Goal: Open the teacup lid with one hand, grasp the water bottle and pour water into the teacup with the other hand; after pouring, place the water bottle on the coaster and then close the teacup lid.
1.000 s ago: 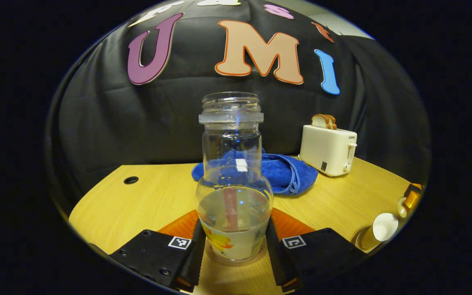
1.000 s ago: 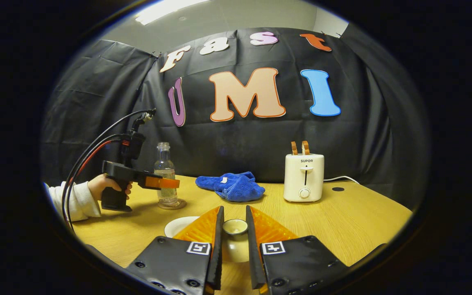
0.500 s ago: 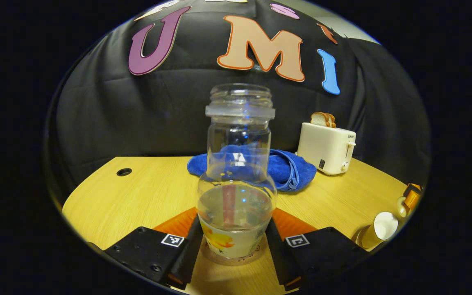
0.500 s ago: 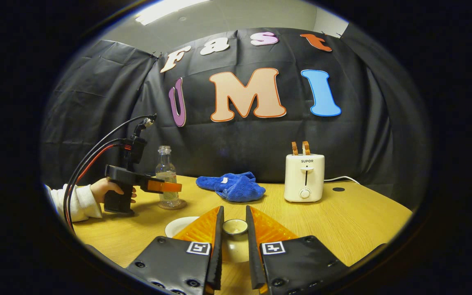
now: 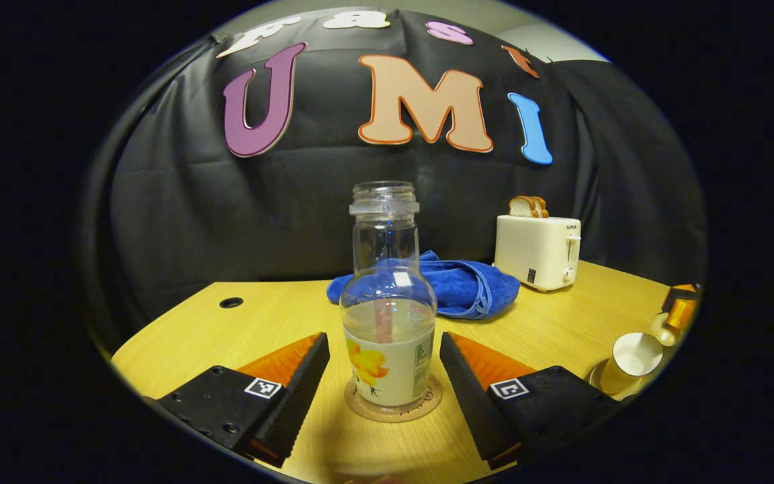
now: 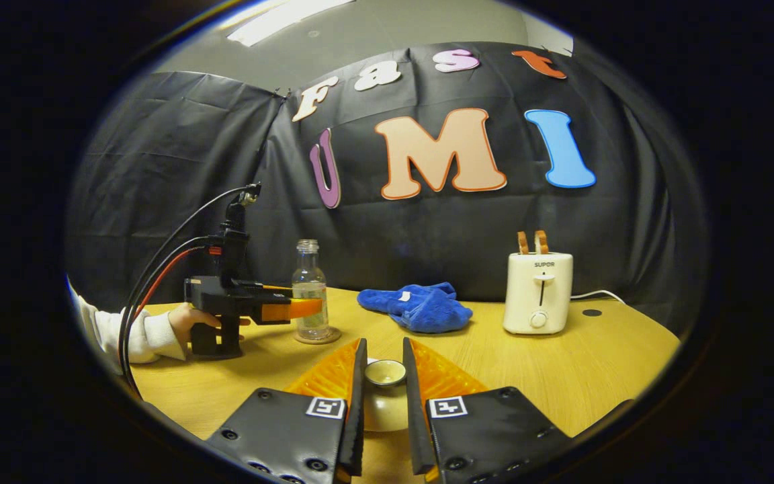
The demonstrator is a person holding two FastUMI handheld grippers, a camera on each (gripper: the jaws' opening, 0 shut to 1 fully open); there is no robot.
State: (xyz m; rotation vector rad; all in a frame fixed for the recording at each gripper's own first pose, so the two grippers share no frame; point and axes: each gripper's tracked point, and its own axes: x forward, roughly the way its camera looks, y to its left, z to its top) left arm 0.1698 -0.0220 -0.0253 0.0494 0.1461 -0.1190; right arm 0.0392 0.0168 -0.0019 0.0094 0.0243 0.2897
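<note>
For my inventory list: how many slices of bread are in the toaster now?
2. Both bread slices stand side by side in the toaster, at the table's far right.

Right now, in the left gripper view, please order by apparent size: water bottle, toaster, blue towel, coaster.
1. water bottle, though it is nearest the camera
2. blue towel
3. toaster, close to the towel, so unsure
4. coaster

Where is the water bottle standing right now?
In the left gripper view the water bottle stands upright on the round coaster, between the left gripper's open jaws, with the blue cloth behind it.
</note>
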